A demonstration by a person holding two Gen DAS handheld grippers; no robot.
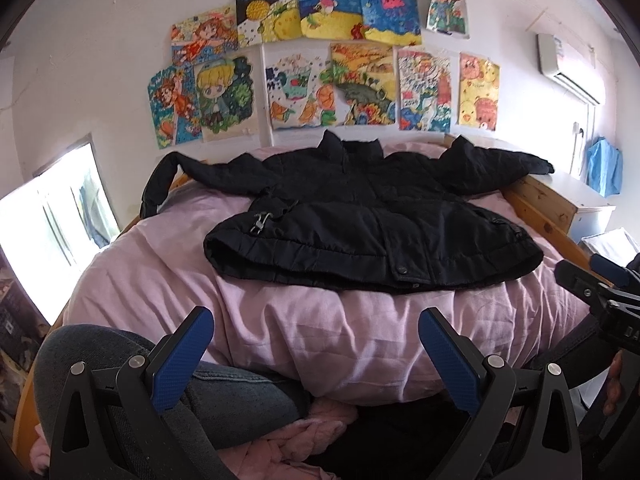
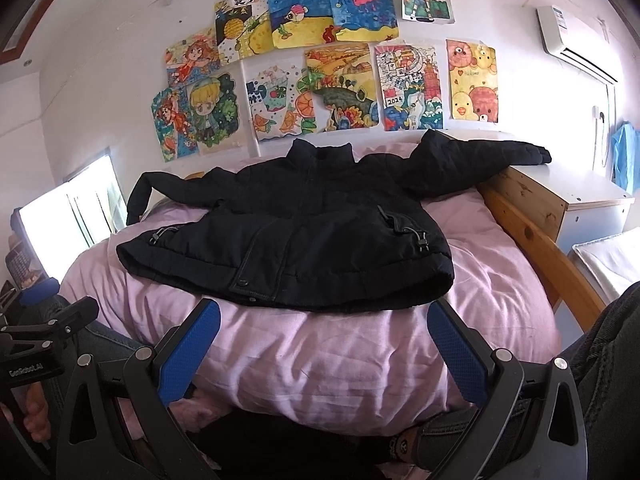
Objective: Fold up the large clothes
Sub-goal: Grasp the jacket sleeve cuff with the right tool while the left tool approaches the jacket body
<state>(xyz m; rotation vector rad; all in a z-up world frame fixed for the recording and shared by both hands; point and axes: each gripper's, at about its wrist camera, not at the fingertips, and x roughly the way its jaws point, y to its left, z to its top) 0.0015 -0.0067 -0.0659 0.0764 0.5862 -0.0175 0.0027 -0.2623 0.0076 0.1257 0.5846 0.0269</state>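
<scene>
A black padded jacket (image 1: 360, 216) (image 2: 296, 232) lies front-up and spread flat on a pink duvet (image 1: 304, 332) (image 2: 320, 348), collar toward the wall, both sleeves stretched out sideways. Its left sleeve hangs over the bed's left edge; the right sleeve rests on a wooden cabinet. My left gripper (image 1: 316, 320) is open, hovering short of the jacket's hem with nothing between its blue pads (image 1: 180, 364). Over the duvet's near edge my right gripper (image 2: 324, 312) is open too, close to the hem's right half. Each gripper shows at the other view's edge.
A wooden bed frame (image 2: 536, 240) runs along the right, with a white-topped cabinet (image 2: 576, 196) beyond it. Drawings (image 1: 320, 60) cover the wall behind. A bright window (image 1: 52, 216) is at the left. A person's jeans-clad knee (image 1: 120, 364) sits at the bed's near edge.
</scene>
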